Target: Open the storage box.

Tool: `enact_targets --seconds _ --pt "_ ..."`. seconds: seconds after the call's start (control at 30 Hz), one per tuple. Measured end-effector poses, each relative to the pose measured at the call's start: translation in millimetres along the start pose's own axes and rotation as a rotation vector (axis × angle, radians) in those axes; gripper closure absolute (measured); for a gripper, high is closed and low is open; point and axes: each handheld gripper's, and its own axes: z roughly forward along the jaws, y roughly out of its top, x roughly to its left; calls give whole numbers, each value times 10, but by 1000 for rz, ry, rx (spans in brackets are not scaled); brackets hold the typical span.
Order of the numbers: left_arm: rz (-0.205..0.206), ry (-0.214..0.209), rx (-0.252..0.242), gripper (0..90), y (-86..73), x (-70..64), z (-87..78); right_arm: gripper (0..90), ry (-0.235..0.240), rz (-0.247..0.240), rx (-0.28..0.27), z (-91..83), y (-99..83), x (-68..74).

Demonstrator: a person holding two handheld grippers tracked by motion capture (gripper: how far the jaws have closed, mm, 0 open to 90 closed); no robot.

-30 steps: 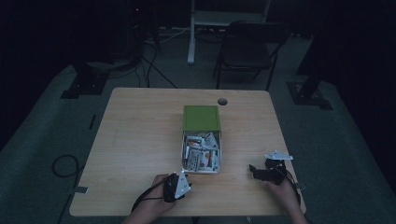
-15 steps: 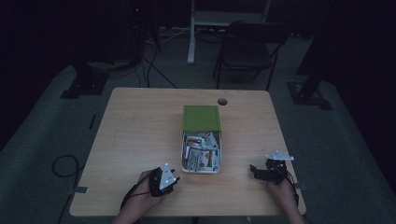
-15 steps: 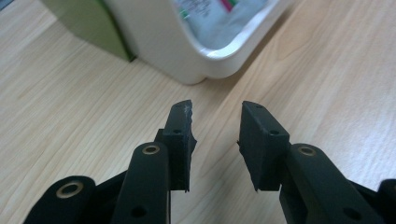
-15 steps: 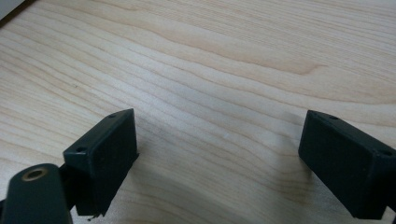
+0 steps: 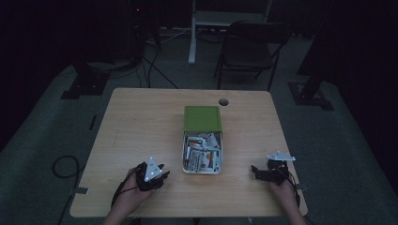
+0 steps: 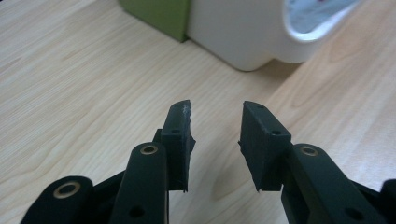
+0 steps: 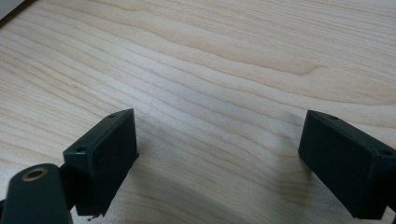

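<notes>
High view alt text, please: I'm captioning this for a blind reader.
An open white box of small packets, its green lid laid back, sits on a wooden table. A person holds the left hand-held gripper and right hand-held gripper low on either side of it, touching nothing.

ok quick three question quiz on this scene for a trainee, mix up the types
1. True or false: the right tongs are shut on a packet.
2. Multiple choice: where does the green lid lie against the white box of packets? A) at its far end B) on the floor C) under the left tongs
3. Fill in: both tongs are low over the wooden ____.

Key:
1. False; in the right gripper view the jaws stand wide apart over bare wood.
2. A
3. table
</notes>
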Motion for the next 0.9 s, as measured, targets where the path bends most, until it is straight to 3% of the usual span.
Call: enact_targets --seconds 0.4,0.57,0.73,0.9 --pt "-72 29 21 594 -109 167 -11 110 0 0 0 0 0 1" --pt "-121 38 31 480 -161 256 -21 109 0 0 0 0 0 1" --pt "-148 55 41 421 -216 331 -34 109 0 0 0 0 0 0" --pt "-187 106 46 344 -275 428 -64 109 0 0 -1 0 0 1"
